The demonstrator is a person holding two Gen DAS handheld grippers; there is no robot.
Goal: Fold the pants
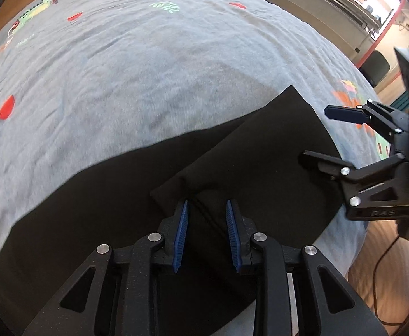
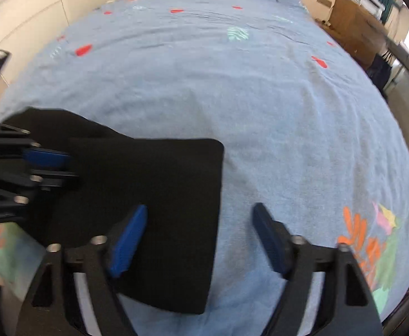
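Now the black pants [image 2: 154, 196] lie folded near the foot of the blue bedsheet [image 2: 260, 112]; right gripper [image 2: 200, 238] gapes wide, holding nothing, left gripper [image 1: 207, 232] narrowly parted above the fabric, not pinching it

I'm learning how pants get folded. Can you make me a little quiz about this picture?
1. True or false: the right claw is open wide.
2. What colour are the pants? A red, B black, C white.
3. What do the pants lie on?

Key: 1 true. 2 B. 3 The blue bedsheet, which has crocodile and heart prints.
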